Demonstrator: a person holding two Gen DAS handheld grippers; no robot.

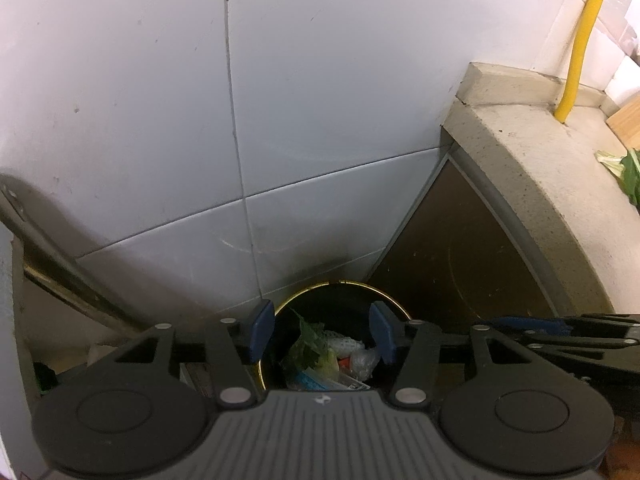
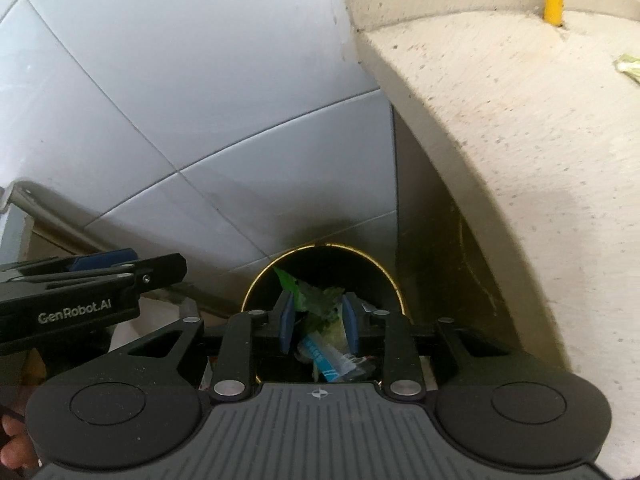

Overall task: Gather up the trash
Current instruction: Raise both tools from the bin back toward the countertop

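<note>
A round black bin with a gold rim (image 1: 394,305) (image 2: 256,280) stands on the floor in the corner between the tiled wall and the cabinet. Inside lie a green leaf (image 1: 310,344) (image 2: 316,296), a white foam net (image 1: 344,342), clear plastic (image 1: 364,360) and a blue-and-white wrapper (image 2: 320,356). My left gripper (image 1: 322,334) hangs over the bin's mouth, open, with nothing between its blue pads. My right gripper (image 2: 317,318) hovers over the same bin, open with a narrower gap; the leaf shows through that gap, below the pads. Each gripper appears in the other's view: the right gripper (image 1: 486,322), the left gripper (image 2: 160,268).
A stone counter (image 1: 520,168) (image 2: 500,128) overhangs the bin on the right, above a brown cabinet side (image 1: 460,248). A yellow pipe (image 1: 580,40) rises from it. Leafy greens (image 1: 628,168) and a wooden board (image 1: 628,120) lie on top. A slanted metal bar (image 1: 52,248) runs at the left.
</note>
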